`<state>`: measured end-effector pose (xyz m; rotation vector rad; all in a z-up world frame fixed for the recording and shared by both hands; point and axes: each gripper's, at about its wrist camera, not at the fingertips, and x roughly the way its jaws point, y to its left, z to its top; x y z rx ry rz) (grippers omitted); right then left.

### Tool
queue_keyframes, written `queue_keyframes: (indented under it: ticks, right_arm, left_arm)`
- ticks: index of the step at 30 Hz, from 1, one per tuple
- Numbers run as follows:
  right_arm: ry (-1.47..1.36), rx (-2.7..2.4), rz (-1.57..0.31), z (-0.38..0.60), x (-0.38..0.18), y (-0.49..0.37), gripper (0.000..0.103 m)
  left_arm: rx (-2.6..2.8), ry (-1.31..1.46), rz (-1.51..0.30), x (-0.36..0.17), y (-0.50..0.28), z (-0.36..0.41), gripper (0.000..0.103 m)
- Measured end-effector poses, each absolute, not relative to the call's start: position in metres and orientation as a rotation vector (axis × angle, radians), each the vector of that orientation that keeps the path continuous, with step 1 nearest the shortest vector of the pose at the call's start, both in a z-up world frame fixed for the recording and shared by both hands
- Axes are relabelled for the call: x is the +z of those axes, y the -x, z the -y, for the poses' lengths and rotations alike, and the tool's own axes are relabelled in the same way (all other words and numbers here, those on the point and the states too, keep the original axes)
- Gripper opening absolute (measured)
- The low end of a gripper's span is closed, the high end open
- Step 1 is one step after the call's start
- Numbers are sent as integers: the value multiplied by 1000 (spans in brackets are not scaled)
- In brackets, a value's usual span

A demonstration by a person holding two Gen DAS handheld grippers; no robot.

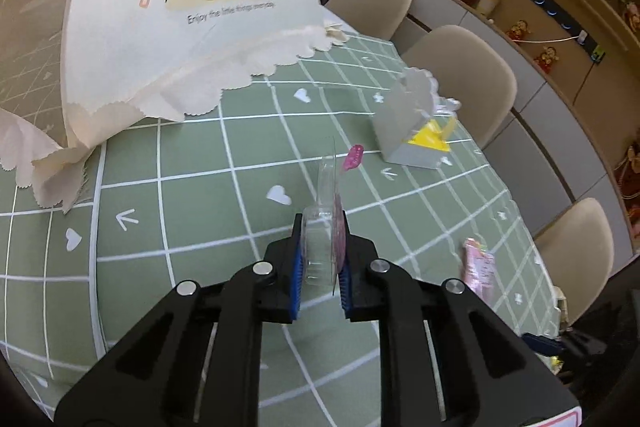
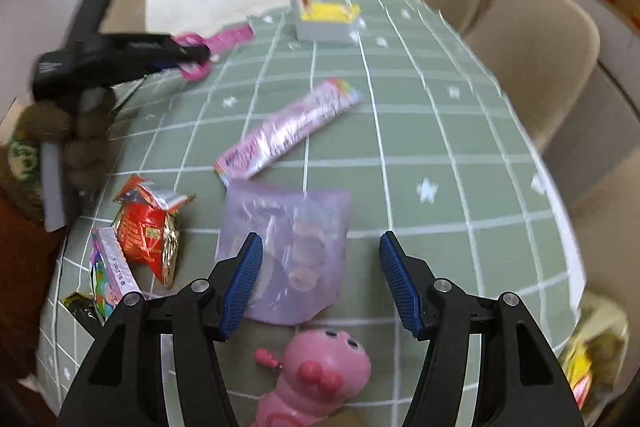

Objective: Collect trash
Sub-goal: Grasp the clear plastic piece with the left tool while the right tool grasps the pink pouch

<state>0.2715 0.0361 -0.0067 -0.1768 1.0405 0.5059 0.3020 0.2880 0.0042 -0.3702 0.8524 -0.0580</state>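
Note:
My left gripper (image 1: 322, 255) is shut on a clear plastic blister pack with a pink backing (image 1: 326, 227) and holds it above the green checked tablecloth (image 1: 200, 195). It also shows in the right wrist view (image 2: 196, 61) at the left. My right gripper (image 2: 320, 267) is open and empty, hovering over a pale purple plastic bag (image 2: 296, 251). A long pink wrapper (image 2: 288, 131) lies beyond it. A red snack packet (image 2: 148, 227) and a silver-purple packet (image 2: 108, 267) lie at the left. A small pink scrap (image 1: 352, 157) lies ahead of the left gripper.
A pink toy pig (image 2: 316, 375) lies below the right gripper. A grey box with yellow contents (image 1: 416, 131) stands on the table. A cream cartoon-printed food cover (image 1: 180, 7) stands at the back left. Beige chairs (image 1: 468, 75) line the table's right side.

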Motion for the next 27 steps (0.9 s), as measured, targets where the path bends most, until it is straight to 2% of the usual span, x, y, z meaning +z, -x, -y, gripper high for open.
queue_keyframes:
  ticks: [3,4,5,7,8,11,18,27]
  right_arm:
    - [178,498,-1024,-38,-7,-266,56]
    - [190,508,-1003,-39,-7,-262,44]
    - [222,485,-977,-41,-7,-258,26]
    - [187,495,-975,-40,-6,-255,12]
    - [155,501,-972,-37,-3,-254,9]
    - [96,491,-905,-26,16,-238,5]
    - [50,452,-759,6,61,-195,4]
    - [-38,358,-676,95,85,-142,4]
  left_arm:
    - [-78,332,-838,17,-295,-271,14]
    - [-88,317,-831,22,-291,-264,14]
    - [-97,303,-822,27,-286,-255,14]
    - [-119,284,-804,36,-275,-243,14]
    - [-136,273,-792,41,-267,-238,14]
    - [-159,246,-756,55,-241,-230,14]
    - [-189,214,-717,66,-187,-215,14]
    - [-355,67,-668,81,-136,-125,14]
